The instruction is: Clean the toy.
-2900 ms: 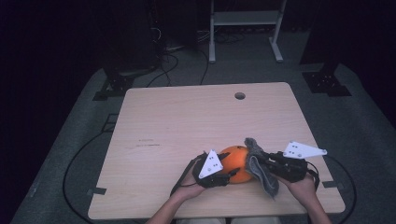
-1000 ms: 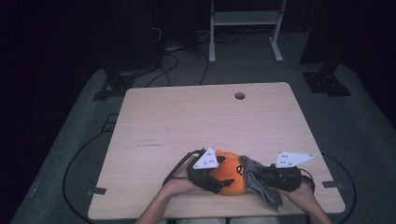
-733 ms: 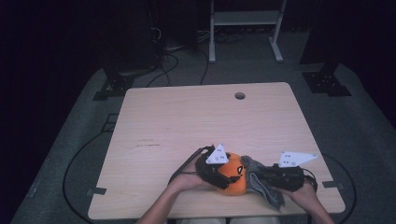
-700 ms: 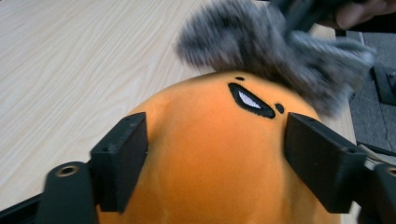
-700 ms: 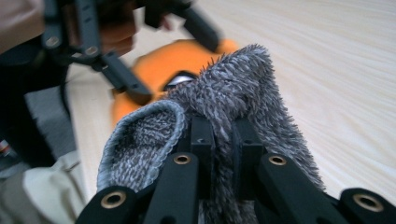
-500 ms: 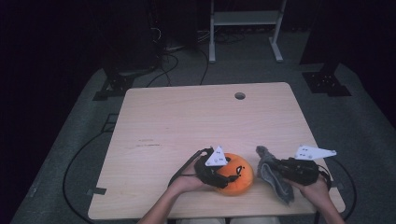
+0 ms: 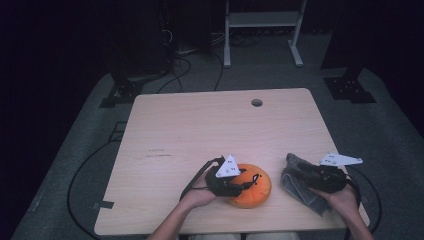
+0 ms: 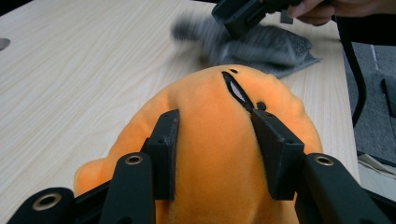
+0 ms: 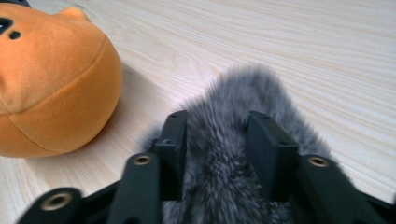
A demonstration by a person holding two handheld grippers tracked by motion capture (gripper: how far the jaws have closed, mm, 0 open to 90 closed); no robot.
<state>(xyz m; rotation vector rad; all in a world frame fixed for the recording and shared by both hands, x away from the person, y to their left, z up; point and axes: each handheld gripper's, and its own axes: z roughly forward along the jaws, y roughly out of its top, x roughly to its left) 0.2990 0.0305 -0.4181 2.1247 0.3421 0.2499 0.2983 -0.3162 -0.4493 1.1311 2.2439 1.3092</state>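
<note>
In the high view the grey furry cloth (image 7: pixel 300 182) is half covered by the right hand-held gripper (image 7: pixel 309 176) and the hand behind it, so its outline is hard to read; the room around the worktop (image 7: pixel 210 130) is dark. The left gripper view cuts off the lower part of the orange plush toy (image 8: pixel 219 140) and blurs the far cloth (image 8: pixel 275 44) and the other gripper above it.

That view shows what the high view cannot: the left hand-held gripper (image 8: pixel 217 144) has just closed, both black pads pressed into the toy's rounded body, which bulges between them. A stitched black mouth and small dots mark the short, velvety orange pile. The right gripper view gives the long, shaggy grey fur (image 9: pixel 224 154) lying between the jaws of the right hand-held gripper (image 9: pixel 217 149), which have just been opening; whether the pads are pressing on it I cannot tell.

The toy (image 7: pixel 250 184) sits near the front edge of the pale wood-grain worktop, the cloth to its right, apart from it
</note>
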